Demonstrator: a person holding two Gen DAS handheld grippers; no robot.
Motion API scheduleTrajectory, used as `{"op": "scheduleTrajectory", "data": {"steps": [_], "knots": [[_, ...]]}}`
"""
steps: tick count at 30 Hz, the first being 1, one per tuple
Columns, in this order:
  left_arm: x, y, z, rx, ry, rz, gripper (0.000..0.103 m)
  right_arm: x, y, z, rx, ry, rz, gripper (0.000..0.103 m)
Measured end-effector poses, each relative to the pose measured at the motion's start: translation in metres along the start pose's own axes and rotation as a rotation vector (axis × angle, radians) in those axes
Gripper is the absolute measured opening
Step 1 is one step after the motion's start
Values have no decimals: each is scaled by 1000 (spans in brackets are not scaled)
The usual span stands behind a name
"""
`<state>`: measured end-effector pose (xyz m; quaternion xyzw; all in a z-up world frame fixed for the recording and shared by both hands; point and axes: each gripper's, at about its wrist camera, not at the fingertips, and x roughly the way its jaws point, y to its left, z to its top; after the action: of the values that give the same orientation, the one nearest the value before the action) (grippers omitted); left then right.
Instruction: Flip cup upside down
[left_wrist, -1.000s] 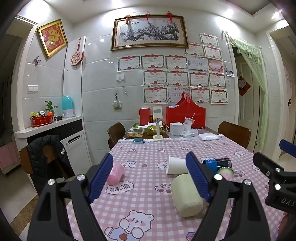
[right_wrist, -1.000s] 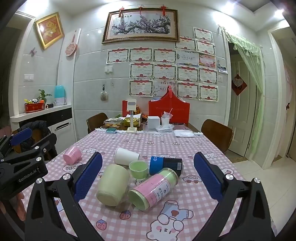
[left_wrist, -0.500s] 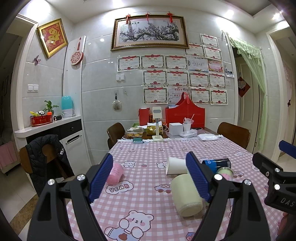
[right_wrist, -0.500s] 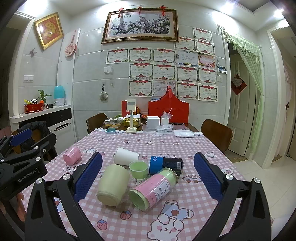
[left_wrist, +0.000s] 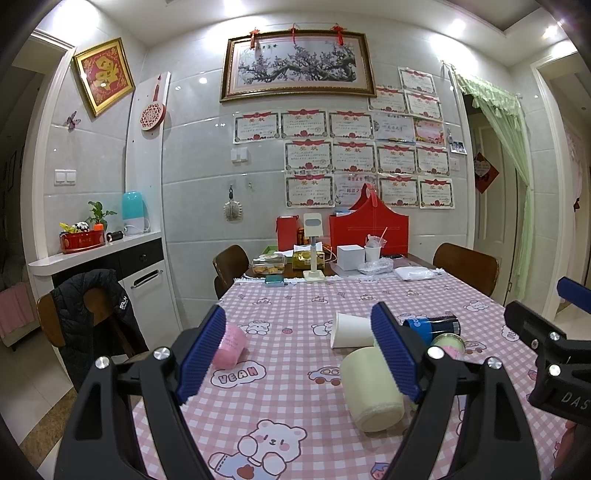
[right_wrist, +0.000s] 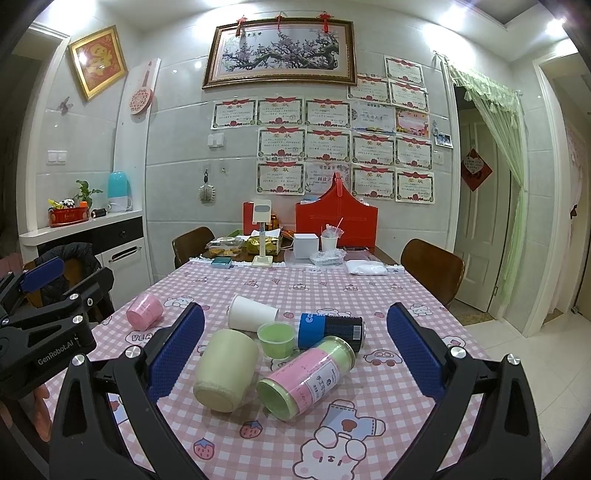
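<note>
Several cups lie on a pink checked tablecloth (right_wrist: 388, 398). A cream cup (right_wrist: 226, 369) lies on its side, also in the left wrist view (left_wrist: 371, 389). A white paper cup (right_wrist: 251, 318) and a pink cup (right_wrist: 144, 313) lie on their sides too. A small green cup (right_wrist: 276, 339) stands upright. A pink and green jar (right_wrist: 306, 376) and a blue can (right_wrist: 330, 330) lie beside it. My left gripper (left_wrist: 299, 354) is open and empty above the near left of the table. My right gripper (right_wrist: 295, 354) is open and empty, held above the jar and cream cup.
Boxes, a red bag (right_wrist: 336, 225) and a phone stand (right_wrist: 263, 236) crowd the table's far end. Wooden chairs (right_wrist: 432, 269) stand at the sides. A chair with a black jacket (left_wrist: 92, 317) stands left of the table. A doorway is at the right.
</note>
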<state>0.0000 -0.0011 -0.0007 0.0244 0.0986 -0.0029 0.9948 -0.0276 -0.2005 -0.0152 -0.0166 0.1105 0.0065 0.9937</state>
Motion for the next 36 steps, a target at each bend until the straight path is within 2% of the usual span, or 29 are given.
{"op": "scheduleTrajectory", "data": {"steps": [18, 28, 36], "knots": [[-2, -3, 3, 5, 0, -4, 80, -1, 0, 2, 2, 0, -2, 95], [-4, -9, 16, 14, 10, -10, 80, 1, -2, 2, 3, 4, -4, 95], [20, -11, 7, 23, 39, -10, 80, 19, -14, 4, 16, 24, -11, 95]]}}
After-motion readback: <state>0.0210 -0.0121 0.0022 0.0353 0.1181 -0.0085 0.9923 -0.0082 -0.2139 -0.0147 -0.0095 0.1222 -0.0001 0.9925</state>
